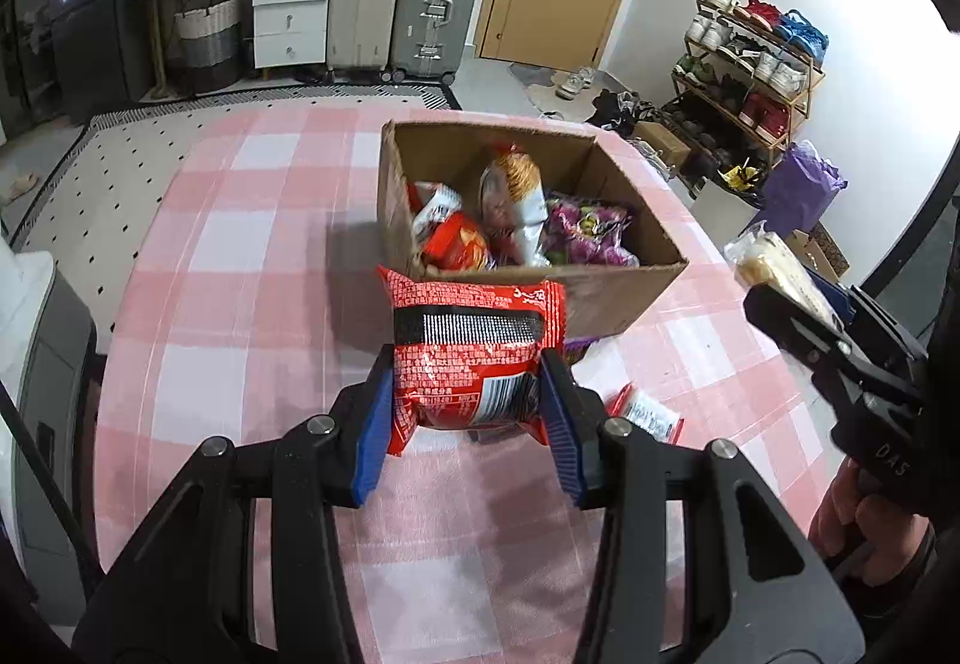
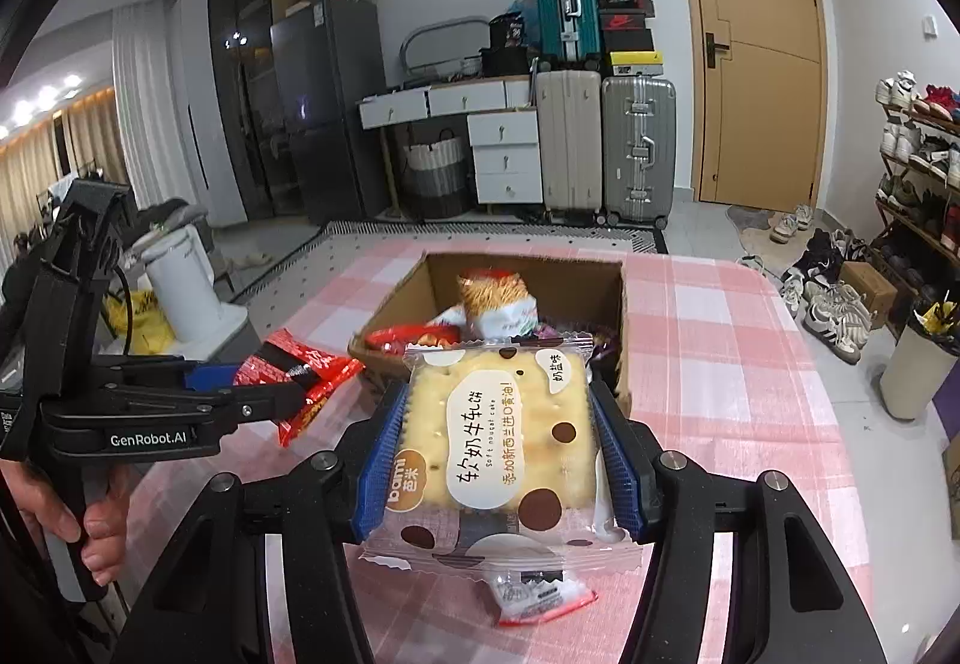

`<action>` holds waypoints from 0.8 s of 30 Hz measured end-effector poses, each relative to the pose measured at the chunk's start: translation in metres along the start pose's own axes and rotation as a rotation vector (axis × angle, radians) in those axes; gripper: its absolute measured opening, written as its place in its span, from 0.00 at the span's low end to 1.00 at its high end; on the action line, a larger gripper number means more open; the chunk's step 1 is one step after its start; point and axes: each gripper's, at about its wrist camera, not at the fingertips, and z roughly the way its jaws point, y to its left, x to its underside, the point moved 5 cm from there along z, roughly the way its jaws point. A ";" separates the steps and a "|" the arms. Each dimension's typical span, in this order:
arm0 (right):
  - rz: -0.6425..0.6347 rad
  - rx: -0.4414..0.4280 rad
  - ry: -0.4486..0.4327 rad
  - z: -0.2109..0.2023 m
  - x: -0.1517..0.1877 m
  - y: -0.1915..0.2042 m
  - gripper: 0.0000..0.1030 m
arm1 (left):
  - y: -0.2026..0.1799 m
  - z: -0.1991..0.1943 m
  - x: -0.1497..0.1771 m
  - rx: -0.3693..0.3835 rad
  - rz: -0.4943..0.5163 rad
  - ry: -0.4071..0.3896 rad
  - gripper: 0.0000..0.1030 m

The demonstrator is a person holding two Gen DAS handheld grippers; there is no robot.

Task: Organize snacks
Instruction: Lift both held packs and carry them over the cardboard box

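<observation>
Red crinkly snack packet [image 1: 474, 364] (barcode showing)

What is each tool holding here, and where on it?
Left tool: red snack packet, clamped across its lower sides. Right tool: nougat cracker pack, pinched by its side edges.

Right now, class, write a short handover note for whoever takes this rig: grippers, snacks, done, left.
Left gripper: shut on the red snack packet, held above the table.
Right gripper: shut on the nougat cracker pack, also lifted.
Cardboard box on the pink checked cloth already holds several snack bags.
Left to do: drop both packs in the box, then collect the small red-and-white packet lying on the cloth.
</observation>
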 end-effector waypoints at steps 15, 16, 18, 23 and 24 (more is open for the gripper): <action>0.079 -0.021 -0.051 0.009 -0.058 -0.032 0.57 | -0.021 0.017 -0.063 0.025 0.046 -0.012 0.41; 0.083 -0.028 -0.054 0.011 -0.062 -0.033 0.57 | -0.021 0.018 -0.068 0.026 0.048 -0.014 0.41; 0.095 -0.038 -0.061 0.015 -0.069 -0.036 0.57 | -0.024 0.022 -0.076 0.024 0.055 -0.016 0.41; 0.115 -0.055 -0.056 0.029 -0.086 -0.043 0.57 | -0.025 0.034 -0.095 0.014 0.063 -0.014 0.41; 0.114 -0.057 -0.056 0.031 -0.089 -0.044 0.57 | -0.026 0.037 -0.098 0.015 0.064 -0.016 0.41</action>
